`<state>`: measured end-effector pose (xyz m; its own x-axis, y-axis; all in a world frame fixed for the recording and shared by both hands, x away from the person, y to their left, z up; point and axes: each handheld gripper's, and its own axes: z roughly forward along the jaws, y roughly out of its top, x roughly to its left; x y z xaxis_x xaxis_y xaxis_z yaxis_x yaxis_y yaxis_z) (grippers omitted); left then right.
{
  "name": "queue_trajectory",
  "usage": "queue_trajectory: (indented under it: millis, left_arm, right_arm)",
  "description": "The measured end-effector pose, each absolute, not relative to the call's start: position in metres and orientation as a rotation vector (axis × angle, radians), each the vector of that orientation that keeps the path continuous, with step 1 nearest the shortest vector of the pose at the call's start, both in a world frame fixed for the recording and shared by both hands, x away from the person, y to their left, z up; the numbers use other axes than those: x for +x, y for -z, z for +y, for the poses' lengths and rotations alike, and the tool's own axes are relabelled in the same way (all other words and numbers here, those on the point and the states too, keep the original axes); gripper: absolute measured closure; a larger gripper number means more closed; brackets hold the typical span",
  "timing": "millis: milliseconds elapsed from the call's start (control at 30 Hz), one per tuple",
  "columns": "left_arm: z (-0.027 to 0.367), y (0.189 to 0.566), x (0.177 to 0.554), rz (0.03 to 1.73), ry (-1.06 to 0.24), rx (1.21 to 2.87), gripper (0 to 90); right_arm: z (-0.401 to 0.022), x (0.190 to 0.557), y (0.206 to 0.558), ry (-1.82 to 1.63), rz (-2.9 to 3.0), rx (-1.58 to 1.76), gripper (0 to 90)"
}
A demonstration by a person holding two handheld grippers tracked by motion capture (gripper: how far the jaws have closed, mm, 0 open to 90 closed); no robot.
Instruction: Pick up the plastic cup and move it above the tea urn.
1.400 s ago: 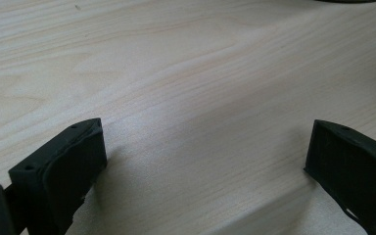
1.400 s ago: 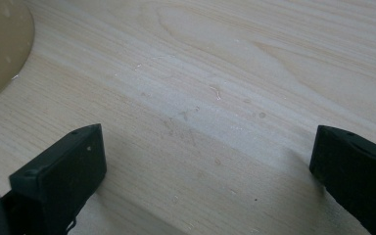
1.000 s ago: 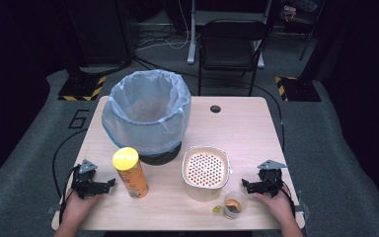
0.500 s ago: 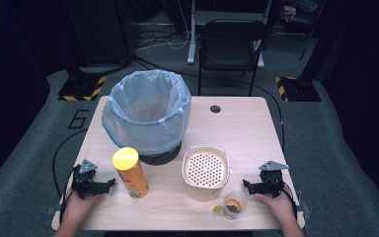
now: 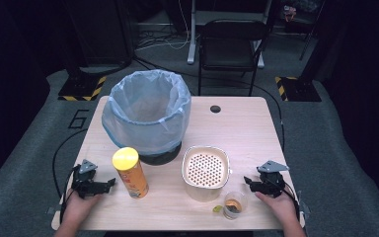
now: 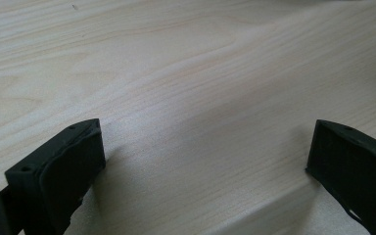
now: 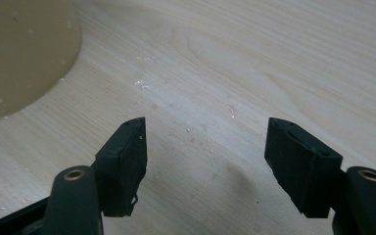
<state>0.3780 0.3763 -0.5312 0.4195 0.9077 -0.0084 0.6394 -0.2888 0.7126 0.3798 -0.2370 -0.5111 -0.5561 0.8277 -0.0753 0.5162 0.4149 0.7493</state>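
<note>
**Right gripper narrows over bare wood, left gripper wide apart**

The right gripper (image 5: 249,180) rests low at the table's (image 5: 246,128) near right edge, held by the person's right hand (image 5: 279,205). Its jaws have just been closing, yet a clear gap remains and only bare wood with a few pale crumbs lies between them — nothing is gripped. Just beside it stands a small clear cup (image 5: 234,205) with brownish contents, and a yellow-green scrap (image 5: 218,209) lies on the wood touching or nearly touching the cup's left side. The cream perforated container (image 5: 205,170) sits just behind the cup; its rounded wall shows at the upper left of the right gripper view (image 7: 24,54).

The left gripper (image 5: 109,182), in the left hand (image 5: 79,207), has its jaws spread wide over empty tabletop — near the upright orange can with a yellow lid (image 5: 130,173). Behind the can stands the bin lined with a pale blue bag (image 5: 147,113).
</note>
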Motion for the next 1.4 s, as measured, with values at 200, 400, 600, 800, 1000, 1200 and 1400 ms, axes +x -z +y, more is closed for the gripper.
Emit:
queue_trajectory:
  millis: [200, 400, 600, 800, 1000, 1200, 1400]
  left_arm:
    - [0.376, 0.531, 0.378, 1.304, -0.538, 2.033, 0.4]
    - [0.376, 0.531, 0.378, 1.303, -0.54, 2.033, 0.5]
    - [0.377, 0.531, 0.378, 1.302, -0.541, 2.036, 0.5]
    - [0.376, 0.531, 0.378, 1.303, -0.54, 2.034, 0.5]
    - [0.377, 0.531, 0.378, 1.302, -0.542, 2.037, 0.4]
    - [0.376, 0.531, 0.378, 1.305, -0.541, 2.028, 0.5]
    - [0.376, 0.531, 0.378, 1.305, -0.543, 2.028, 0.5]
  right_arm:
    - [-0.233, 0.375, 0.497, -0.951, 2.281, 1.146, 29.9]
    - [-0.229, 0.368, 0.48, -1.006, 2.247, 1.125, 36.6]
    - [-0.226, 0.365, 0.473, -1.017, 2.226, 1.099, 39.2]
    - [-0.227, 0.364, 0.467, -1.067, 2.267, 1.097, 48.6]
    - [-0.232, 0.358, 0.457, -1.091, 2.205, 1.098, 53.5]
    - [-0.238, 0.35, 0.45, -1.069, 2.189, 1.095, 55.5]
    - [-0.24, 0.338, 0.451, -1.071, 2.204, 1.075, 55.8]
